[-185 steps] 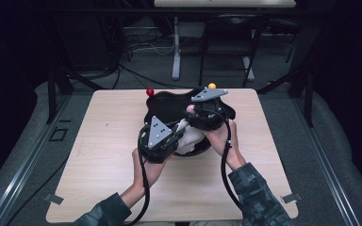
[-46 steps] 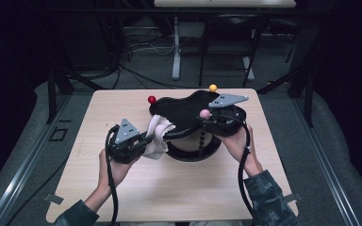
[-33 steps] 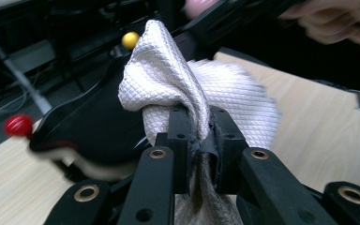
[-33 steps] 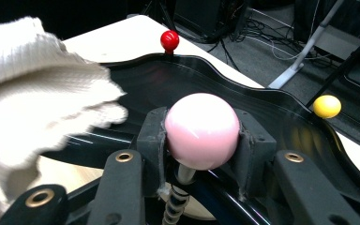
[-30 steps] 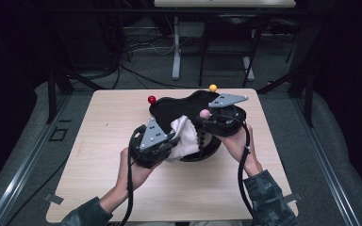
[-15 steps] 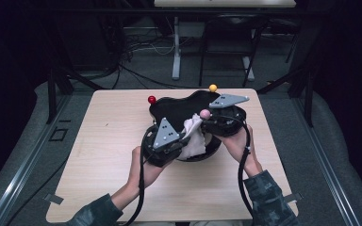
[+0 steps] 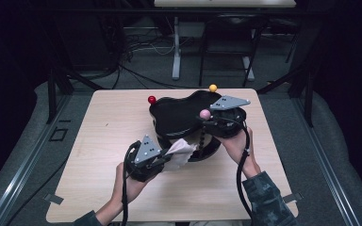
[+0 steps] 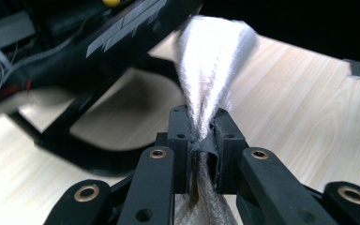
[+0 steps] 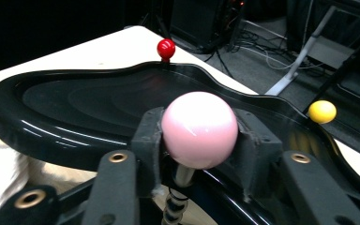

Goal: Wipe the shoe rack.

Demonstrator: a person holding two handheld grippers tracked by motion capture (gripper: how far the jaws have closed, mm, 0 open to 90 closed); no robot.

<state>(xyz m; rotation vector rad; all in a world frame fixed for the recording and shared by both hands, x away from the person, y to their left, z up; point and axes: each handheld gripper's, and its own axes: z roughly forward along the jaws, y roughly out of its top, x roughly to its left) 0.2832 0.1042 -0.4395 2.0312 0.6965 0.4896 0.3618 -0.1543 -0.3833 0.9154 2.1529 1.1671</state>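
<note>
Left gripper (image 8: 200,136) fingers pinched tight on the white cloth (image 7: 181,151), soft and limp, bunched beside the black tray (image 7: 179,117) near the counter (image 7: 99,132) middle. Right gripper (image 9: 199,136) fingers, just opening, bracketed the pink knob (image 9: 199,129); whether they pressed it, unclear. Cloth best gripped at a gathered fold

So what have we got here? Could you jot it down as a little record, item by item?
Setting: pale wooden table
Main object: glossy black curvy tray raised on a black stand
Knobs: red ball, yellow ball, pink ball
Left tongs: shut on a white cloth, near the tray's underside
Right tongs: pads either side of the pink ball, jaws have just been opening
Hands: one person, a tool in each
</note>
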